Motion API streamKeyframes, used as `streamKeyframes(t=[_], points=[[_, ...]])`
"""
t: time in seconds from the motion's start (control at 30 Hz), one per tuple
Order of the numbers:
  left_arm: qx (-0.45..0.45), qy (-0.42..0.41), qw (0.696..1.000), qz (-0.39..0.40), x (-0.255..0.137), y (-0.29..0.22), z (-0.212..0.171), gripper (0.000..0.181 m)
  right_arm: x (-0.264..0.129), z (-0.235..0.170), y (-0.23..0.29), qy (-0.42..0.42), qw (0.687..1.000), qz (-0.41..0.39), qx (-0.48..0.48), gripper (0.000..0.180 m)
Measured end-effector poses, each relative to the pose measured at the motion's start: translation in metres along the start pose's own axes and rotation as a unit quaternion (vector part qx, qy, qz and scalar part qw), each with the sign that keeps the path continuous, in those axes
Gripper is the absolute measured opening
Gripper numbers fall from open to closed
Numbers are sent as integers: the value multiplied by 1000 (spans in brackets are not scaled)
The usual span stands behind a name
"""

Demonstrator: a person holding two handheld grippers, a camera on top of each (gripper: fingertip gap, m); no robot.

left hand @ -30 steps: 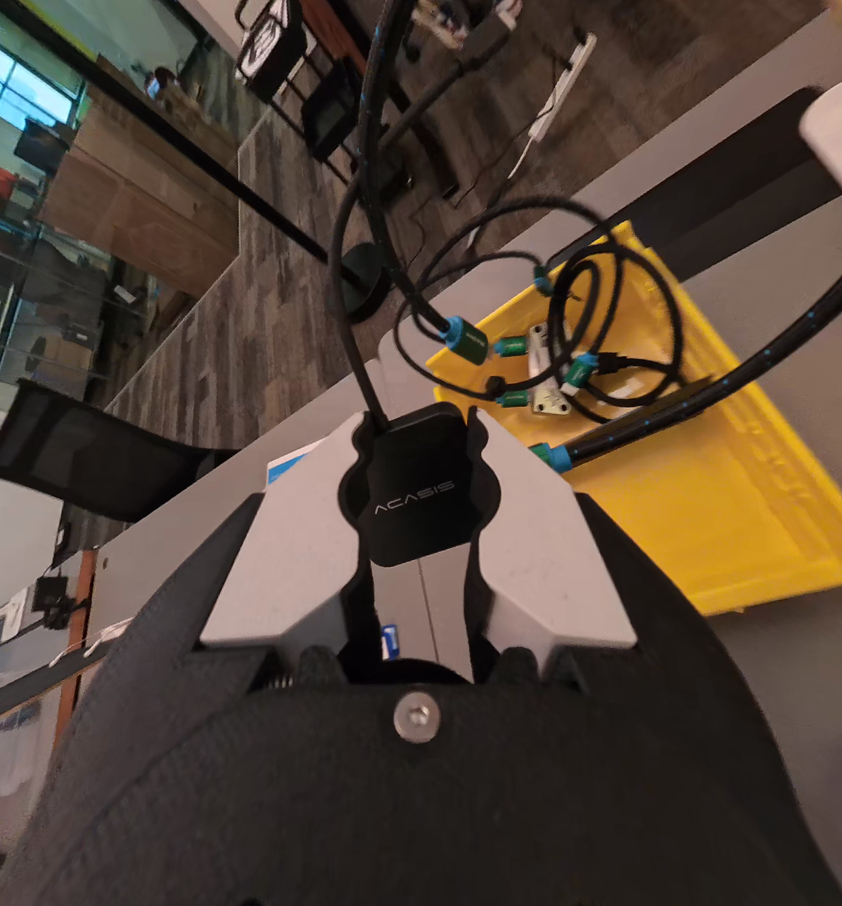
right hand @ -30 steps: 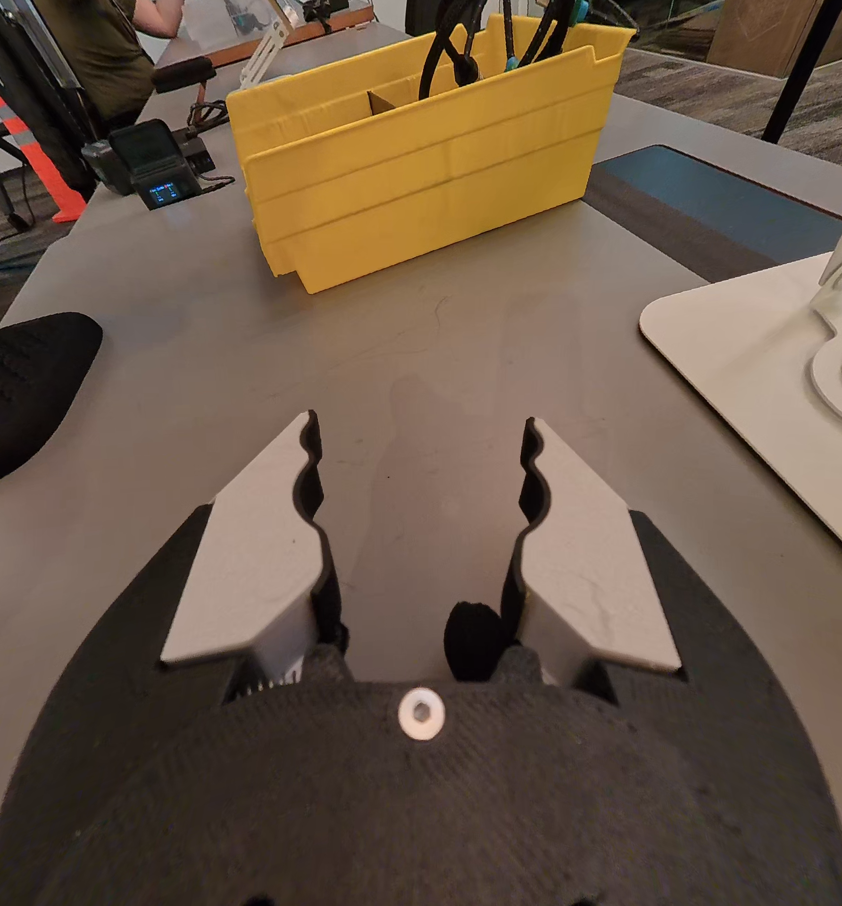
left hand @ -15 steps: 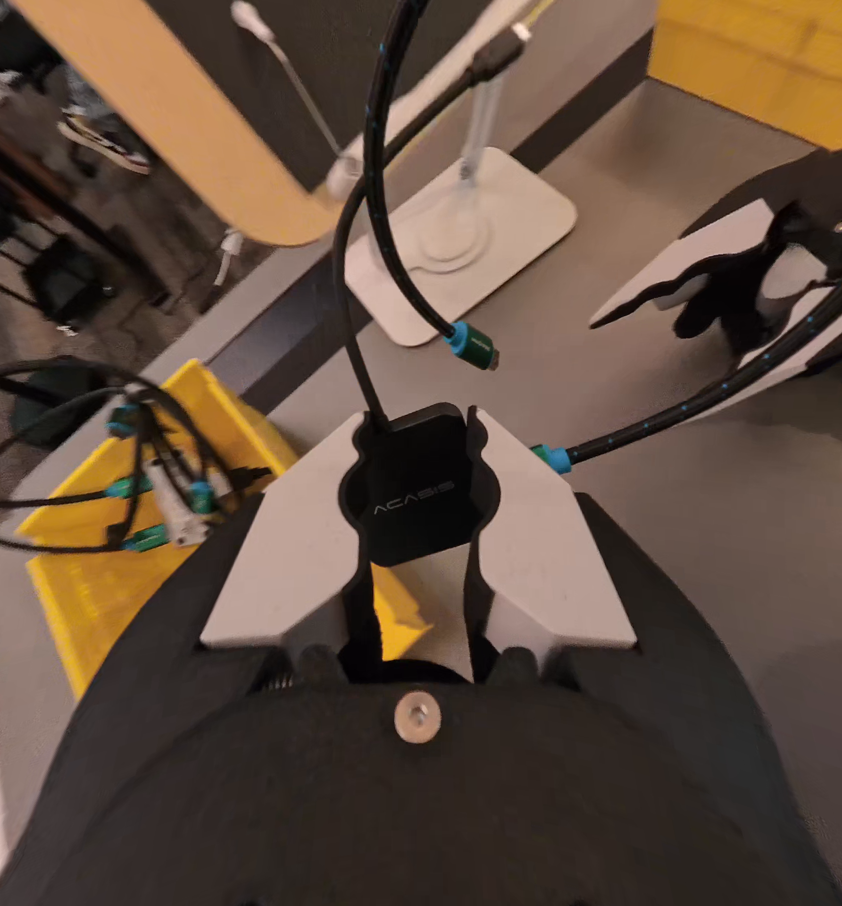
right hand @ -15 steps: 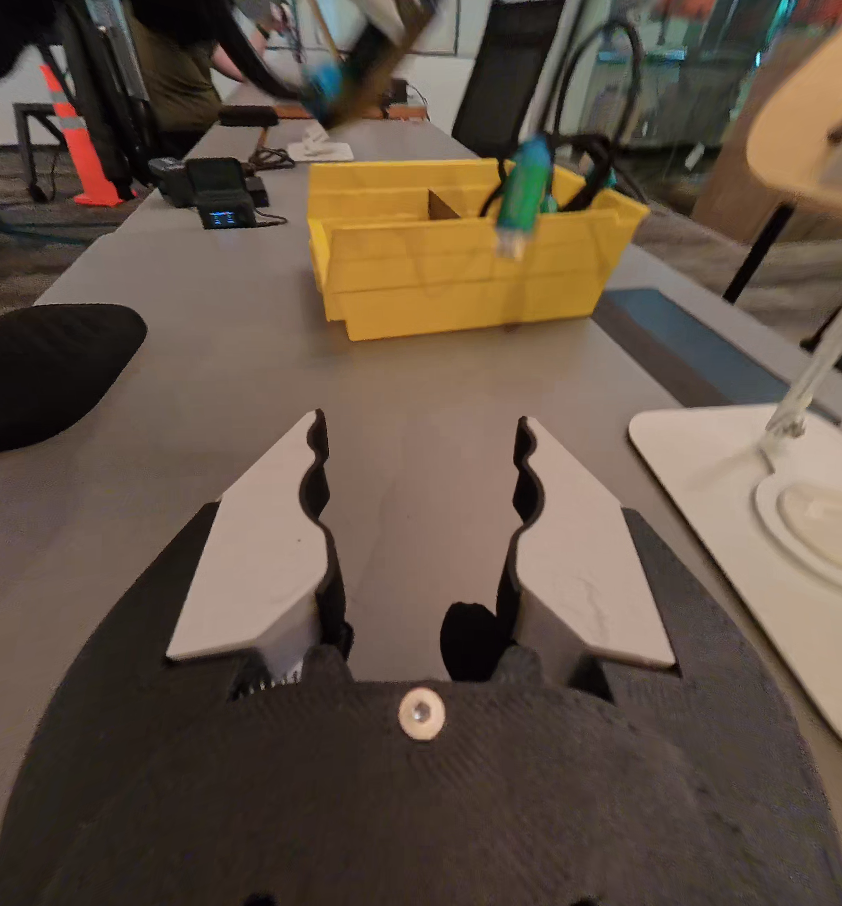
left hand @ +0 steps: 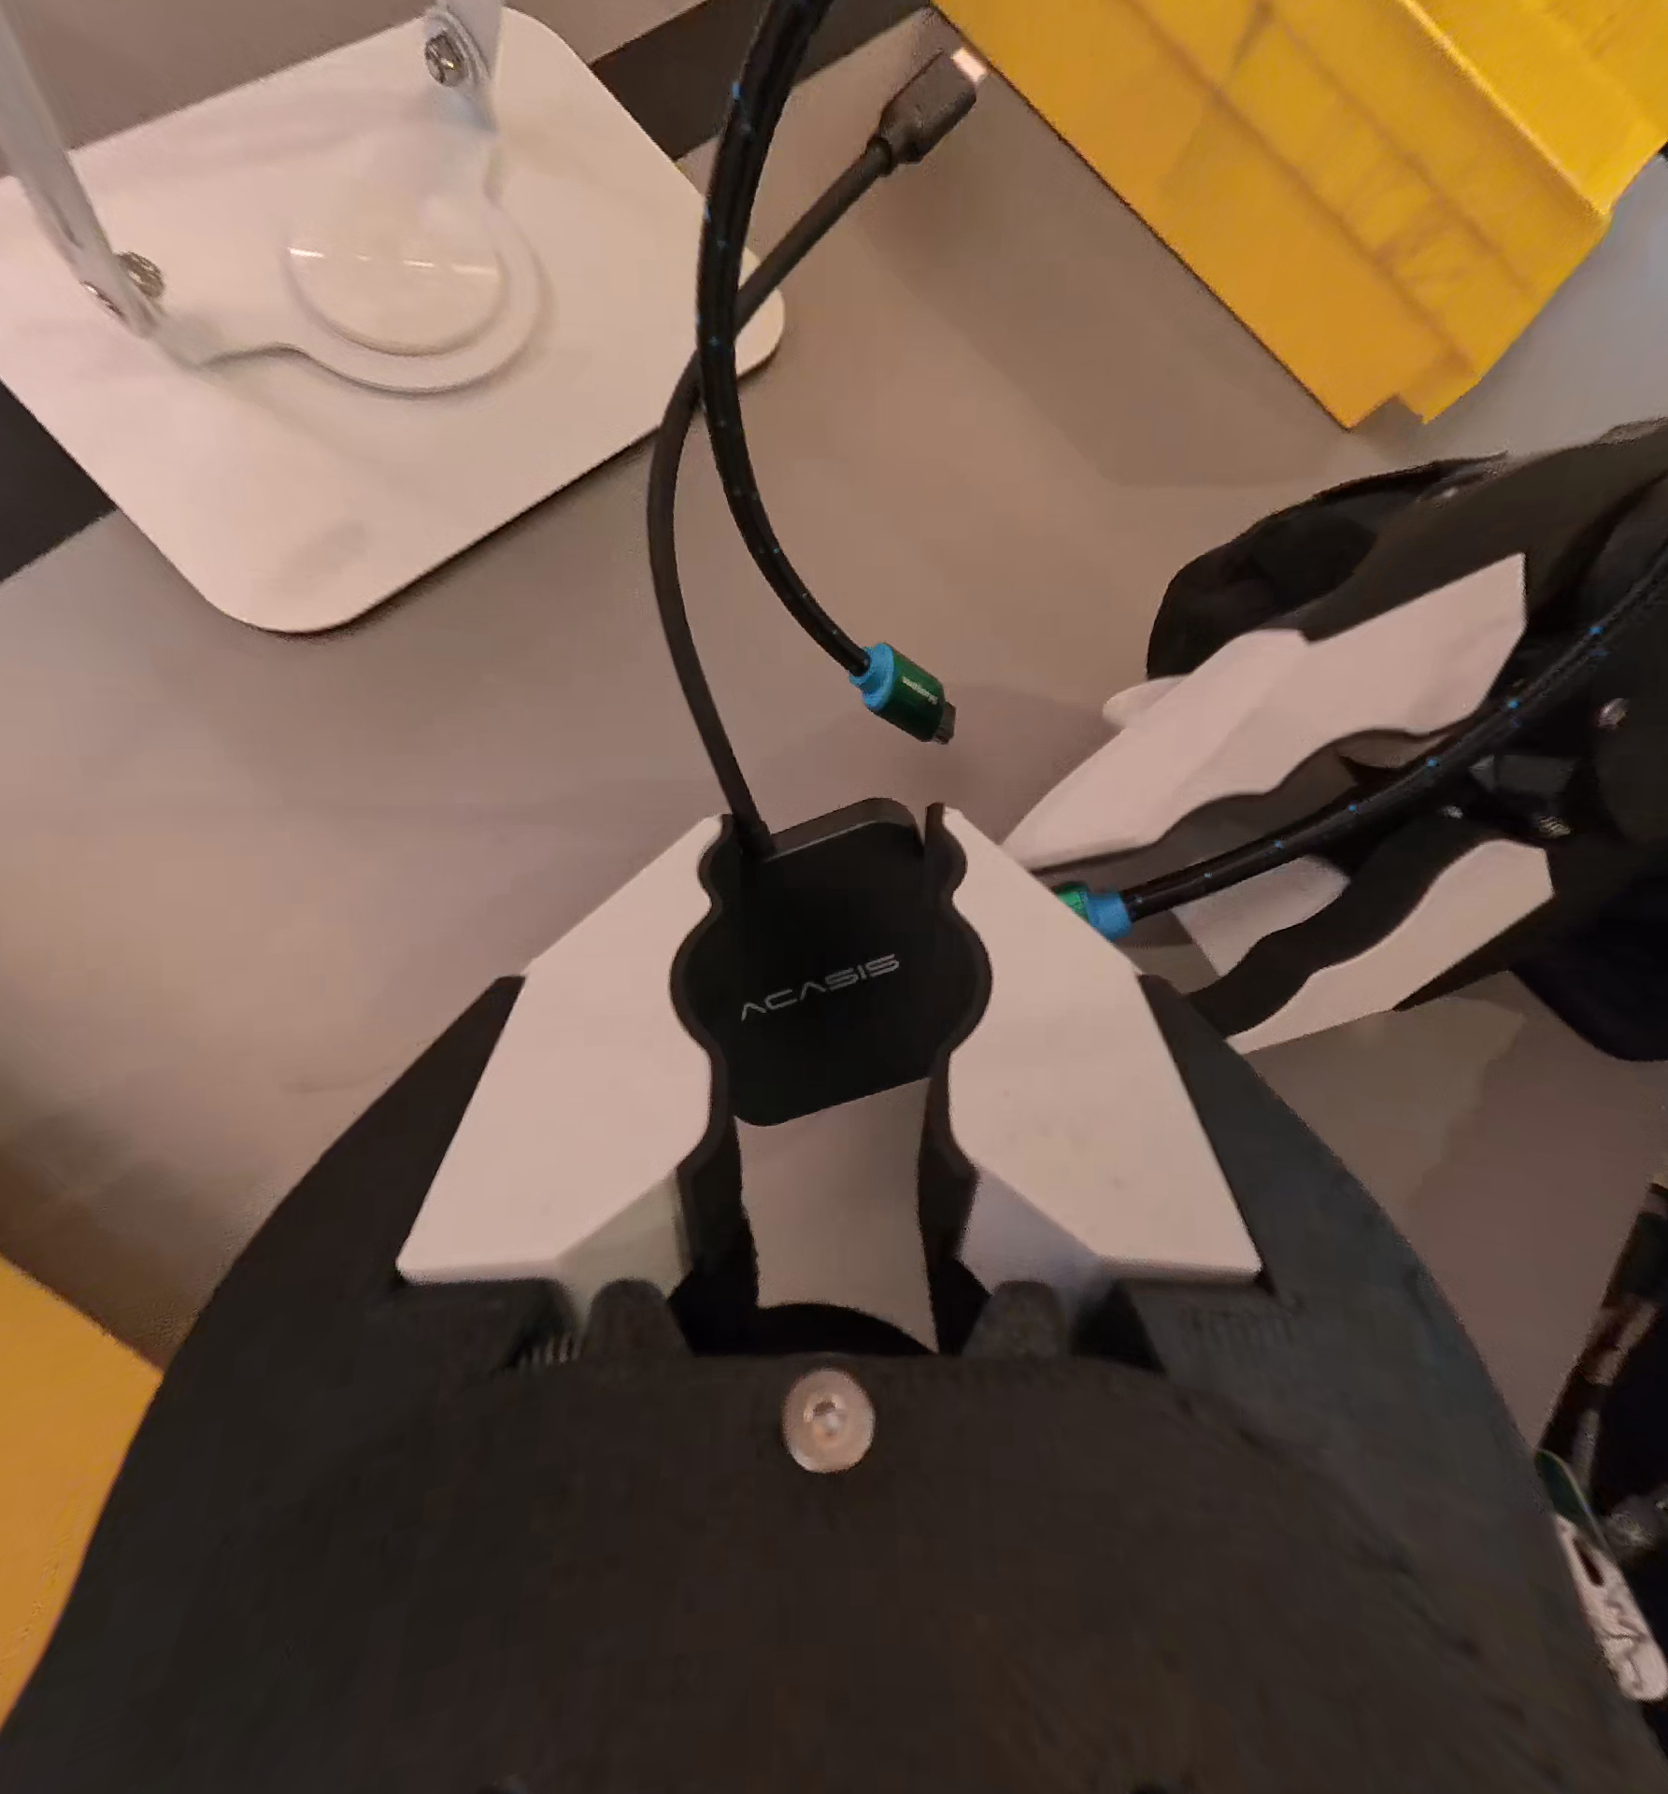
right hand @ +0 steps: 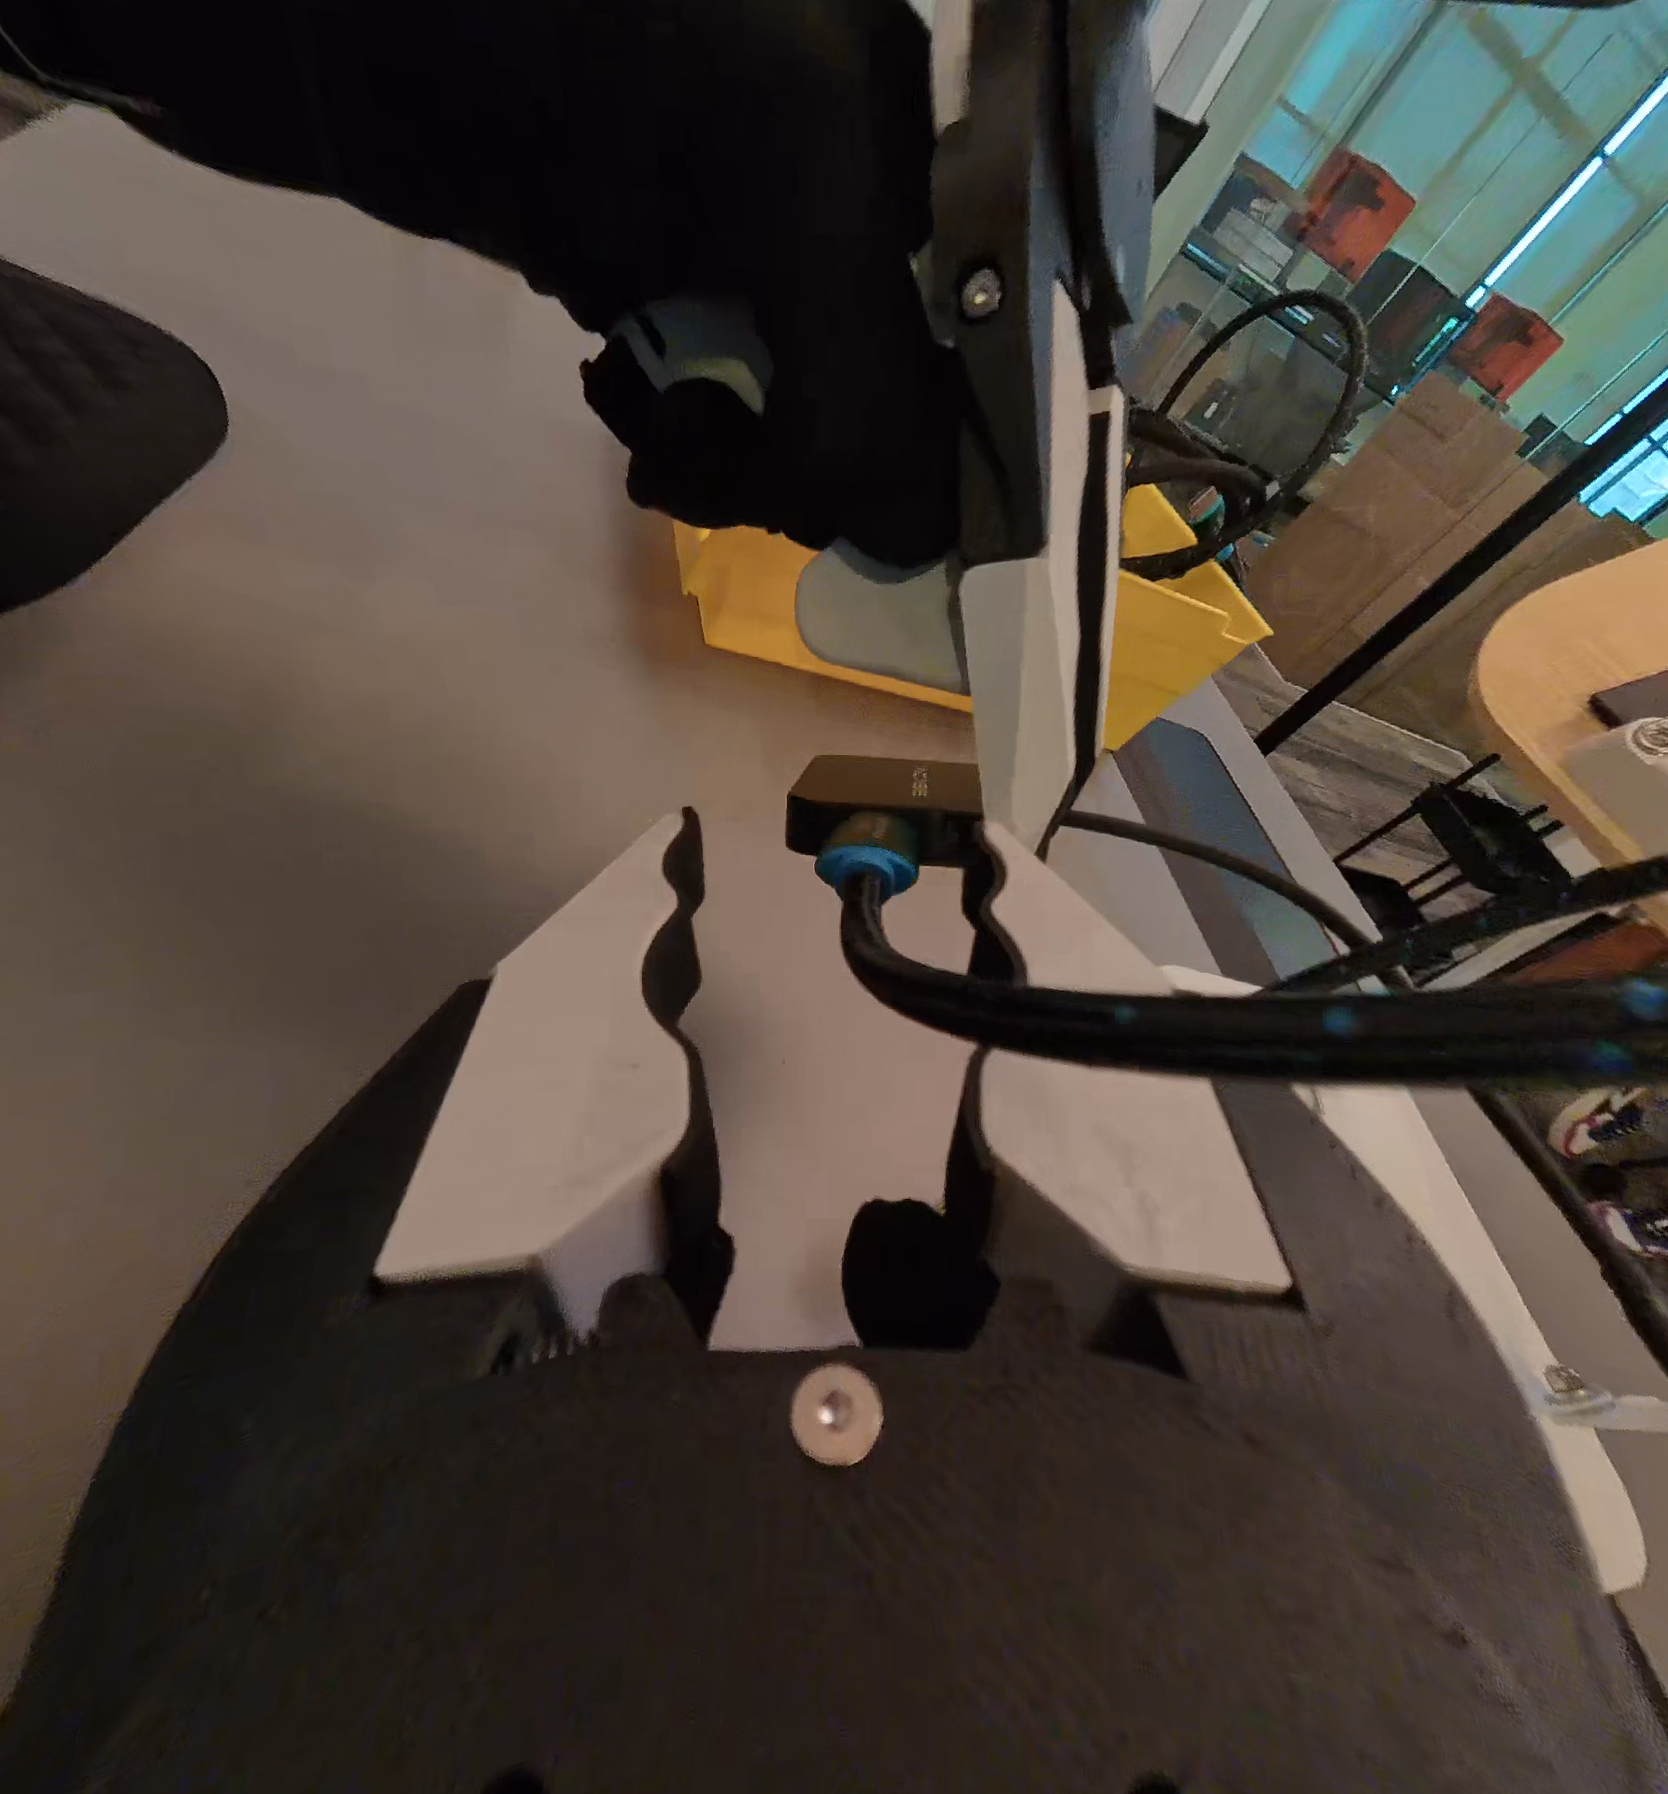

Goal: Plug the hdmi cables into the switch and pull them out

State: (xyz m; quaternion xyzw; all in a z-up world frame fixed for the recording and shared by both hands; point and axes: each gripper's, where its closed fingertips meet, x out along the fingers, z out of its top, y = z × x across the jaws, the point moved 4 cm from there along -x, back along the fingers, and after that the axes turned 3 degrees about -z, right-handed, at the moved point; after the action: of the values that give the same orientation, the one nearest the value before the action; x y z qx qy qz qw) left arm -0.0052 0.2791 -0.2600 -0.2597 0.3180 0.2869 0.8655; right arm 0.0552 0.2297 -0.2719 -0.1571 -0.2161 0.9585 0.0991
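My left gripper is shut on the black switch and holds it above the grey table. A braided HDMI cable is plugged into the switch's right side by its blue-collared plug. A second braided cable hangs in front with its green plug free. My right gripper is open, with its fingertips on either side of the plugged-in plug at the switch, not touching it. The cable drapes over its right finger. The right gripper also shows in the left wrist view.
A yellow bin stands at the back right; in the right wrist view it holds more coiled cables. A white stand base sits at the back left. Another yellow bin is at the lower left. A black pad lies left.
My left gripper has swung the switch away from the bin and down over the table. My right gripper has come up to the plugged-in plug and its jaws have narrowed.
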Motion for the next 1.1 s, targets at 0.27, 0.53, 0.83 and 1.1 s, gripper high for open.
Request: streamKeyframes(t=[0.27, 0.53, 0.83, 1.1], points=[[-24, 12, 999, -37, 12, -4, -5, 35, 3, -10, 2, 30, 999, 3, -12, 26], [-40, 17, 998, -40, 15, -2, -7, 35, 3, -15, 1, 52, 999, -2, -12, 19], [-53, 5, 996, -65, 22, -1, -14, 38, 1, -18, 2, 47, 998, 27, 25, 19], [-9, -32, 995, -90, 6, -2, -15, 64, -3, -19, 3, 14, 994, 72, 83, 19]])
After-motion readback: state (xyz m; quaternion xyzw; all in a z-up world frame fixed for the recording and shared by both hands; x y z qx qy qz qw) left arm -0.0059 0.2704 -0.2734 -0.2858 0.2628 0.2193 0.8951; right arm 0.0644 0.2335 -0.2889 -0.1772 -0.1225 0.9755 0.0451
